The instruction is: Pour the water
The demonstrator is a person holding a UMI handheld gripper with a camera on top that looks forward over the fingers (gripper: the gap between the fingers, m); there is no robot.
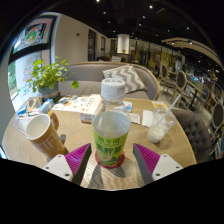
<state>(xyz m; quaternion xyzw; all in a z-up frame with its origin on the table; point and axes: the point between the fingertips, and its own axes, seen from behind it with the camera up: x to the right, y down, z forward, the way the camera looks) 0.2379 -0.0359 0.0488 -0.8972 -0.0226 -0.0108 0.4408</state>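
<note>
The gripper [111, 160] faces a clear plastic bottle [111, 125] that stands upright on the table [178, 145] between its two fingers. The pink pads [77, 156] sit out to either side of the bottle's base with a visible gap at each, so the fingers are spread wide and press on nothing; the bottle rests on its own weight. That placement reads as a lining-up for a grasp around the lower body, where the bottle is broadest and steadiest.

The bottle is see-through, softly ribbed, holds a pale liquid well up toward the shoulder, and carries a green and red label and a white screw cap [112, 89]. The cap looks in place, so it would likely have to come off before any pouring.

Just left of the fingers a paper cup [44, 136] in tan stands on the table, its open mouth appearing tipped in this wide view; it seems the likely place for the water. To the right, beyond the fingers, sits a clear stemmed glass [160, 126]. The table top is pale wood with a fine grain. A leafy potted plant [46, 76] stands at its far left, and a grey sofa [125, 76] lies beyond.
</note>
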